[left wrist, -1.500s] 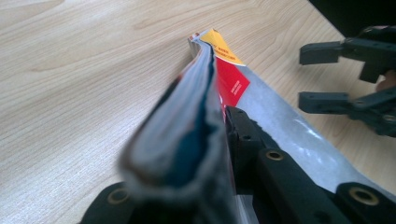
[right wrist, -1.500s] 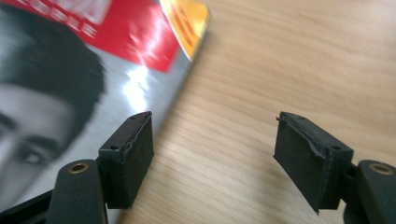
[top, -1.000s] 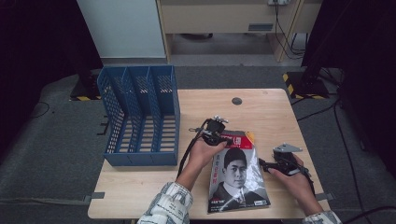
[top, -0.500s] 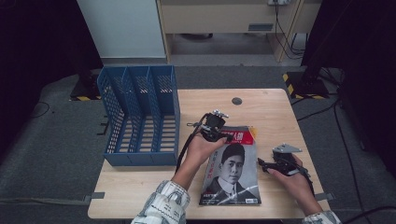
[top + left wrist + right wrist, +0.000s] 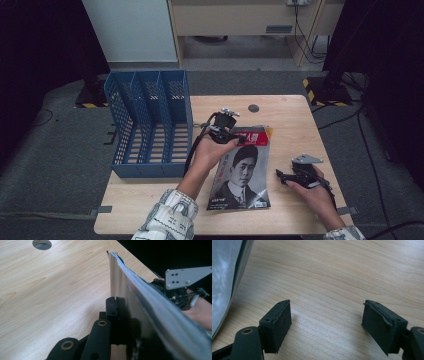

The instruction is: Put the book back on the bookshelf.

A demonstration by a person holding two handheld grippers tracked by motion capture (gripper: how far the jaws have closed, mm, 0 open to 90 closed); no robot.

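I find the magazine (image 5: 242,170) on the table (image 5: 295,120), its far edge tilted up, clamped at the top left corner by my left gripper (image 5: 231,136). My right gripper (image 5: 281,176) rests beside its right edge, apart, jaws wide with nothing between.

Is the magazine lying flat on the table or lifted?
Lifted at the far end: the left gripper is shut on the magazine, whose pages stand up off the table.
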